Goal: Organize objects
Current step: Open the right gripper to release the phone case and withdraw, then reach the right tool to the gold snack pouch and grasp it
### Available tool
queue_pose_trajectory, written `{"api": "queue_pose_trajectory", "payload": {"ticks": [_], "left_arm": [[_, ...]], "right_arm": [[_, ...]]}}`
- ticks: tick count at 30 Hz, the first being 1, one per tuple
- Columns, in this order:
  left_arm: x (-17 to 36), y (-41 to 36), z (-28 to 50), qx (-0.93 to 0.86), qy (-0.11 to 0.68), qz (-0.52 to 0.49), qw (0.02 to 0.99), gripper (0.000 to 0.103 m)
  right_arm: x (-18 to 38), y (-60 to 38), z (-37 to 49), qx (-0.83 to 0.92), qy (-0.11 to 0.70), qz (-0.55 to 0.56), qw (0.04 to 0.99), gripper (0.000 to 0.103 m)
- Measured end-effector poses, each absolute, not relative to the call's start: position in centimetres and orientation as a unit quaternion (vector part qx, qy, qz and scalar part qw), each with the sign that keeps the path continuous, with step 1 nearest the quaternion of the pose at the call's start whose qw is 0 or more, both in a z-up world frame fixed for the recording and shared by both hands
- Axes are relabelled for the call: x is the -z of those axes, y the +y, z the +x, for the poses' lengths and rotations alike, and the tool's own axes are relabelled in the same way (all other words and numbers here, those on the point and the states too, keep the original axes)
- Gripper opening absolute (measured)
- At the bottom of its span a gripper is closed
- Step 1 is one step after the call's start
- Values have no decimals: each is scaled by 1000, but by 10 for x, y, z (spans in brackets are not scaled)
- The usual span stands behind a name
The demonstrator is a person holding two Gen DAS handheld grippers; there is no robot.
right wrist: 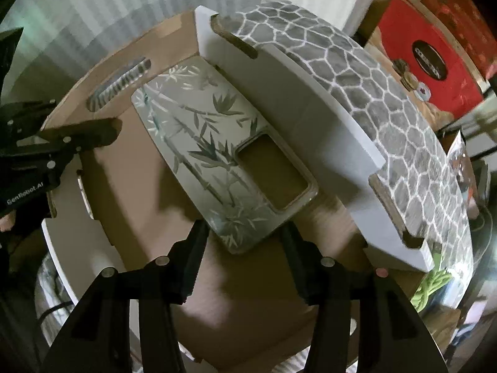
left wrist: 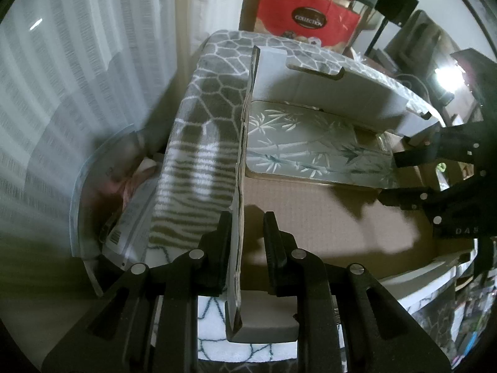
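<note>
Both tongs hang over an open cardboard box point(right wrist: 149, 205). Left gripper point(left wrist: 247, 233) straddles the box's side wall point(left wrist: 240, 168), jaws narrow, one pad against it, the other just off; right gripper point(right wrist: 245, 233) stands spread around the near end of a bamboo-print phone case point(right wrist: 214, 143), lying flat on the box floor against the far flap point(right wrist: 298, 105). Closing off-centre could skid the slick case from the pads.

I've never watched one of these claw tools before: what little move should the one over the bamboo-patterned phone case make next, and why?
Probably lift straight up and away. The bamboo-printed phone case already lies flat inside the brown cardboard box, and the right gripper has its jaws apart around the case's near end, not visibly pressing it. The left gripper holds the box wall.
</note>
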State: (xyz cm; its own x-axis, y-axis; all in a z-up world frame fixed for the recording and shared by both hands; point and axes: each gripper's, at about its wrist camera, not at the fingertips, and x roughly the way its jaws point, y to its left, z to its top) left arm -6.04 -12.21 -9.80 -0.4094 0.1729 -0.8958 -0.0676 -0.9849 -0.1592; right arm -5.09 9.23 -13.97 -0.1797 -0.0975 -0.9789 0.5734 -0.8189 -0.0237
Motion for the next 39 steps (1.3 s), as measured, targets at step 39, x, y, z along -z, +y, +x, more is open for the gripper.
{"api": "queue_pose_trajectory", "payload": {"ticks": [39], "left_arm": [[98,-122,-61,-837,-41,-542,69,19]], "right_arm": [[78,426,19,825,-140,538,-100,70]]}}
